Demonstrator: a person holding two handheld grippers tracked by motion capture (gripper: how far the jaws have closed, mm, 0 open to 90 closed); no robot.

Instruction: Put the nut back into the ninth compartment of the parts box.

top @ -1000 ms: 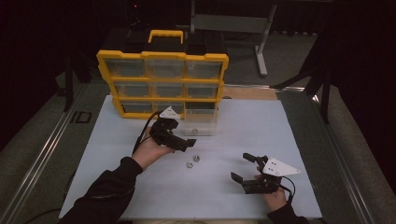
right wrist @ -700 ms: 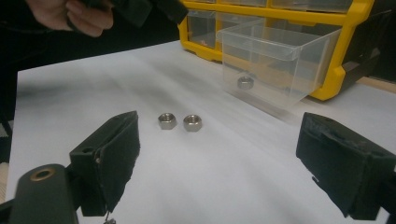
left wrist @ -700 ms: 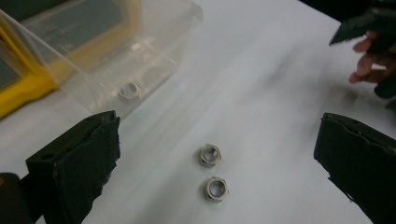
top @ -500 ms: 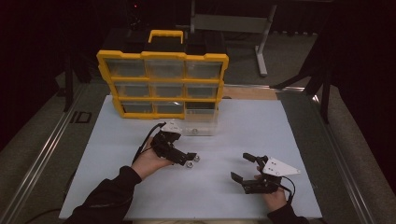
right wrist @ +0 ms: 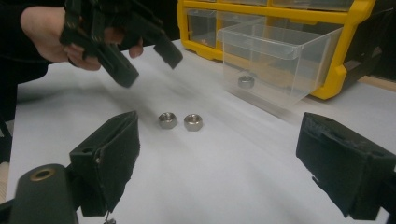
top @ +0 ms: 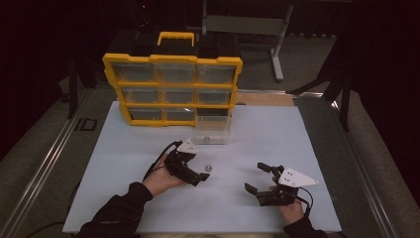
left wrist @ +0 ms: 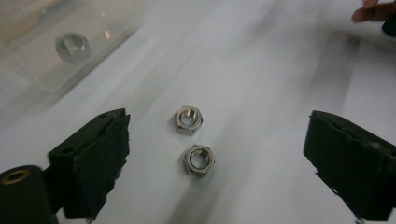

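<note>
Between L jaws: two nuts (left wrist: 194, 140) flat on mat (top: 257, 148), untouched
L gripper (top: 200, 177): jaws wide, just been closing, nearer hand
R gripper (top: 257, 177): jaws wide, empty, well apart from nuts
Bin (top: 213, 128): beyond nuts, one nut inside

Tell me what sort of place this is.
Probably a lab or workshop bench: a yellow parts organizer with clear drawers, a pulled-out clear drawer, loose steel nuts on a white table, dark surroundings.

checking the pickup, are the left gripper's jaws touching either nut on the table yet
Apart. The left gripper view shows bare table between each black jaw of the left gripper and both nuts, which lie between them.
</note>
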